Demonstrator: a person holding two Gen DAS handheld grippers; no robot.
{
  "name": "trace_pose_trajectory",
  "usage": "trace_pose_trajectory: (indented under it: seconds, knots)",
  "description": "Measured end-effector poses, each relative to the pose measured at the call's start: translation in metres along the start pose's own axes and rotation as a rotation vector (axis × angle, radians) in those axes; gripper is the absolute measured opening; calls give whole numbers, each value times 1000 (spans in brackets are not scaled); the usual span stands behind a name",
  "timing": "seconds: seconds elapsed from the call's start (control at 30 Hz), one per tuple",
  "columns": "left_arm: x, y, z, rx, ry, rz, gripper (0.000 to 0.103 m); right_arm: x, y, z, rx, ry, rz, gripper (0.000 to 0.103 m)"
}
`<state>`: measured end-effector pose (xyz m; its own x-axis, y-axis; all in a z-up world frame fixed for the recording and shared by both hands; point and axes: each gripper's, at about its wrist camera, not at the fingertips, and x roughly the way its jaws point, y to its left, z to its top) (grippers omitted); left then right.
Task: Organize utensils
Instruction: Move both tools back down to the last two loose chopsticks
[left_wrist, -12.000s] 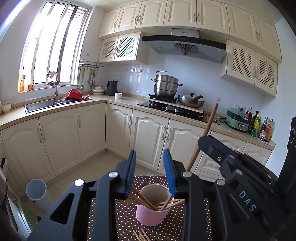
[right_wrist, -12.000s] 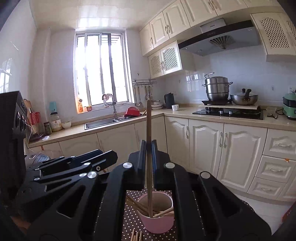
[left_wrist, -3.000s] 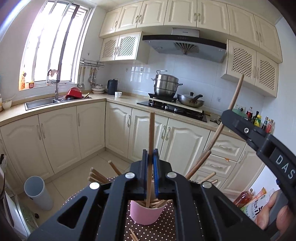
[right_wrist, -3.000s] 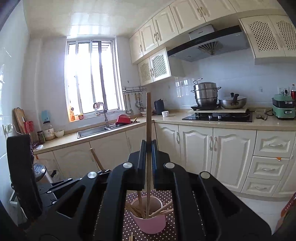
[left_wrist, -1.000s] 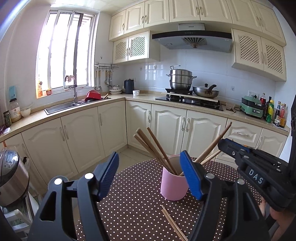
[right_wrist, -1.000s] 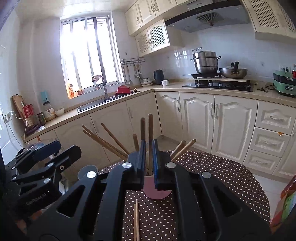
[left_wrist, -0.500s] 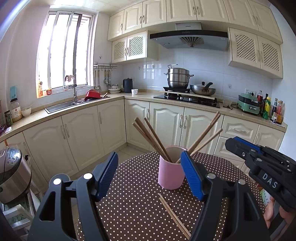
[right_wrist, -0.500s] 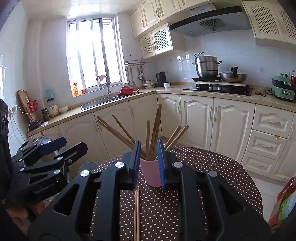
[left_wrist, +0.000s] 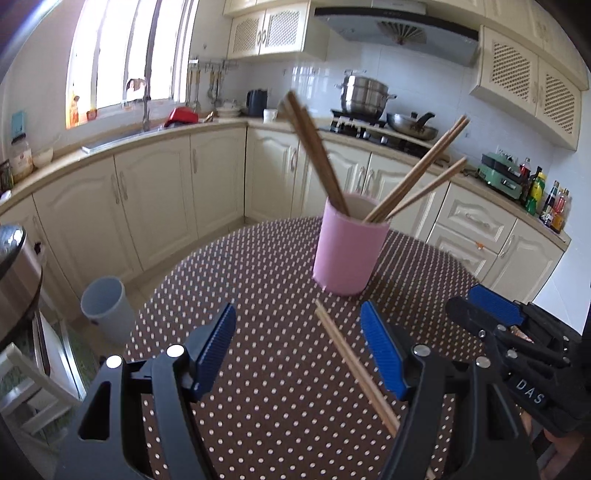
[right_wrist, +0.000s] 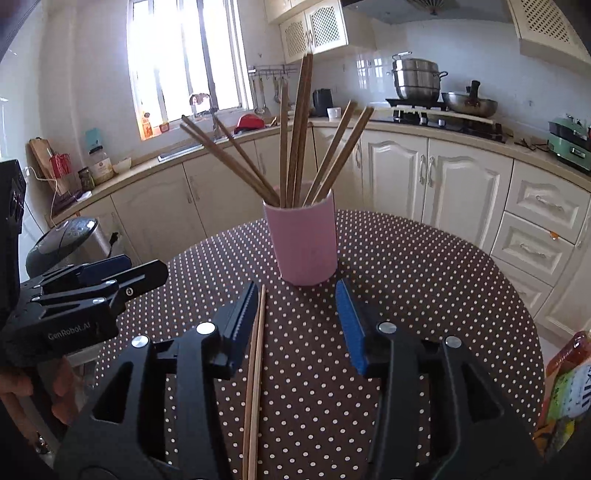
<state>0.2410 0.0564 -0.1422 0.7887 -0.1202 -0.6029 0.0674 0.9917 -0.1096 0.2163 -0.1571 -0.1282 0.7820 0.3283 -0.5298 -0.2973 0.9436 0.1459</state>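
Between right claw (right_wrist: 297, 317), no chopstick now.

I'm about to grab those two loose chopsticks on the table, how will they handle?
The loose chopsticks look thin and rigid, so probably stiff and very light. Lying flat on the dotted tablecloth, they leave little to pinch and may slip. They lie side by side, so one may get left behind.

We see the right gripper (right_wrist: 297, 310) over the polka-dot table (right_wrist: 424, 280), jaws opening, nothing between the pads. Pink cup (right_wrist: 303, 245) stands just ahead, upright, chopsticks (right_wrist: 295, 129) fanned out of it. A loose chopstick pair (right_wrist: 256, 369) lies on the table beside the left finger. Left gripper (right_wrist: 110, 273) sits at frame left.
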Motion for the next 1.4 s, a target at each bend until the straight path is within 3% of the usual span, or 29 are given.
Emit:
trace_pose_trajectory:
  seconds: [0.07, 0.1, 0.17, 0.43, 1.2, 1.4]
  knots:
    - [7, 6, -8, -18, 27, -9, 69, 17, 3, -8, -16, 73, 15, 41]
    - [10, 6, -13, -25, 35, -11, 69, 24, 6, -12, -30, 101, 15, 35]
    - [16, 11, -19, -31, 51, -8, 69, 41, 12, -20, -53, 173, 35, 34]
    - [30, 20, -26, -27, 90, 1, 69, 79, 25, -33, -109, 297, 35, 26]
    - [50, 21, -26, -31, 141, 14, 69, 145, 57, -3, -162, 381, 52, 24]
    - [51, 19, -26, -35, 140, 16, 69, 138, 49, 0, -113, 341, 86, 24]
